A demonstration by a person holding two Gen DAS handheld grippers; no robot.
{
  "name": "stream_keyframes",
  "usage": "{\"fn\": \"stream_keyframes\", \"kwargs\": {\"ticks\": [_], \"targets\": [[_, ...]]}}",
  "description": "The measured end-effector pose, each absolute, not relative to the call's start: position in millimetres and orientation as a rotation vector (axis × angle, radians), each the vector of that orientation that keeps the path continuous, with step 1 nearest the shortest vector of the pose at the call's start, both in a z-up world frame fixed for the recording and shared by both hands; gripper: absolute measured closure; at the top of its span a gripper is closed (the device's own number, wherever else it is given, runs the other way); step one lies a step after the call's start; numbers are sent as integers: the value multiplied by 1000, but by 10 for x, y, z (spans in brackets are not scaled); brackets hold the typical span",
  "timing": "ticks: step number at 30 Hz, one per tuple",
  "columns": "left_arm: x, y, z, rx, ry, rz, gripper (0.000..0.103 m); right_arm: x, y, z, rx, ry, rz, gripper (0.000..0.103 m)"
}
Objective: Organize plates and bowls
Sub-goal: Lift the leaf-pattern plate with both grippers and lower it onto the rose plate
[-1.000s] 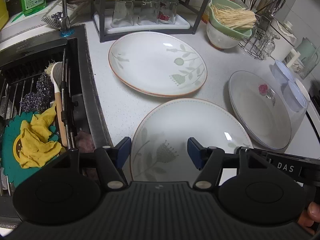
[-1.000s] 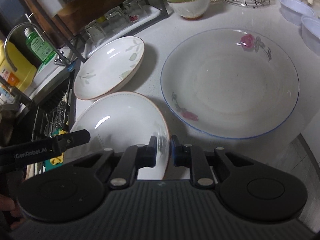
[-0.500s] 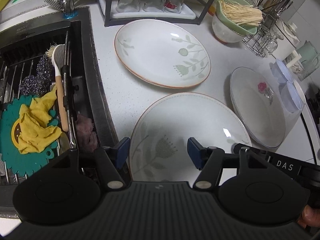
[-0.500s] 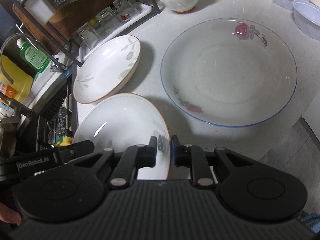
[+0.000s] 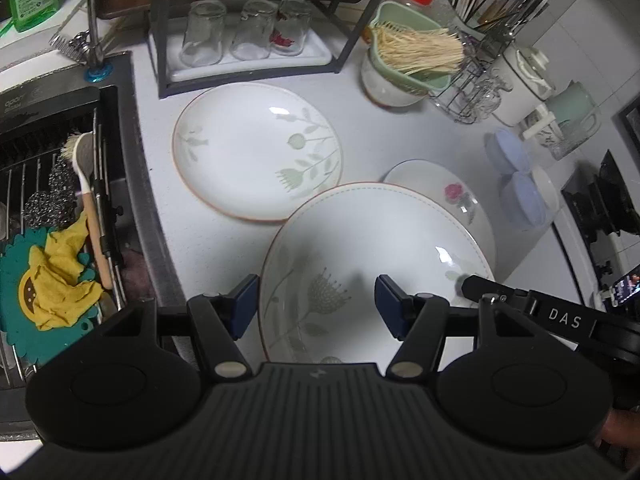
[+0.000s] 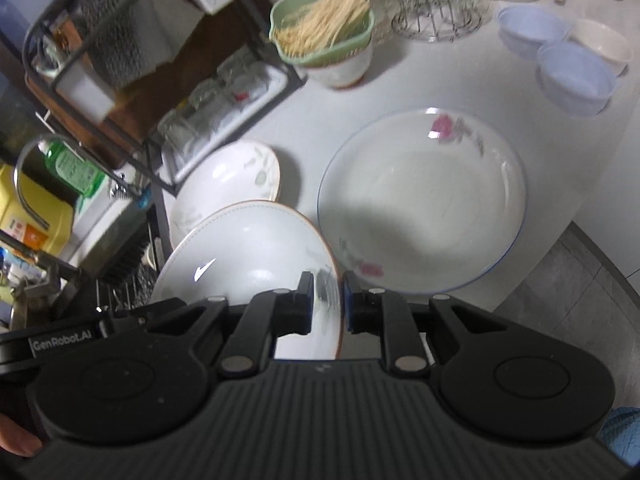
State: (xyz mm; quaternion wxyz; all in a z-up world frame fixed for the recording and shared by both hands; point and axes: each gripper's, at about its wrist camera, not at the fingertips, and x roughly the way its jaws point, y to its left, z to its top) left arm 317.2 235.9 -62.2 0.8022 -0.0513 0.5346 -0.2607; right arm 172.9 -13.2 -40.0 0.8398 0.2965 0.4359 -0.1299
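Note:
A white plate with a grey flower print (image 5: 380, 240) hangs tilted above the counter. My right gripper (image 6: 326, 304) is shut on its near right rim (image 6: 336, 280). My left gripper (image 5: 316, 304) is open; the plate's left part shows between its blue pads (image 5: 244, 300), and I cannot tell whether they touch it. A second flowered plate (image 5: 256, 152) lies flat on the counter behind. A rose-patterned plate (image 6: 424, 200) lies to the right, partly covered by the held plate in the left wrist view.
The sink (image 5: 48, 184) on the left holds a rack, a brush and a yellow cloth. A rack of glasses (image 5: 240, 36) and a green bowl of sticks (image 5: 412, 56) stand at the back. Pale blue bowls (image 6: 572, 76) sit far right. The counter's edge (image 6: 560, 240) curves near the rose plate.
Both grippers have risen, and the flowered plate has come up off the counter with them. It now overlaps the rose plate and the other flowered plate in view.

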Motion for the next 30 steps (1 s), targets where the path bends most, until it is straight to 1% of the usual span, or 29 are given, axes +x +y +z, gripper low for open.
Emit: {"fn": "stream_keyframes", "kwargs": {"ticks": [12,22,30], "targets": [[3234,1875,-419,-123,1139,-598,36,1726,-611,-215,634,866,-279,85],[3296,1251,-550,-102,1151,-545,36,1821,-1239,-489,659,928,-228,85],[3360,926,-774,-188,1166,-446,36,2019,-1633,-722,626,1006,-146,85]]}}
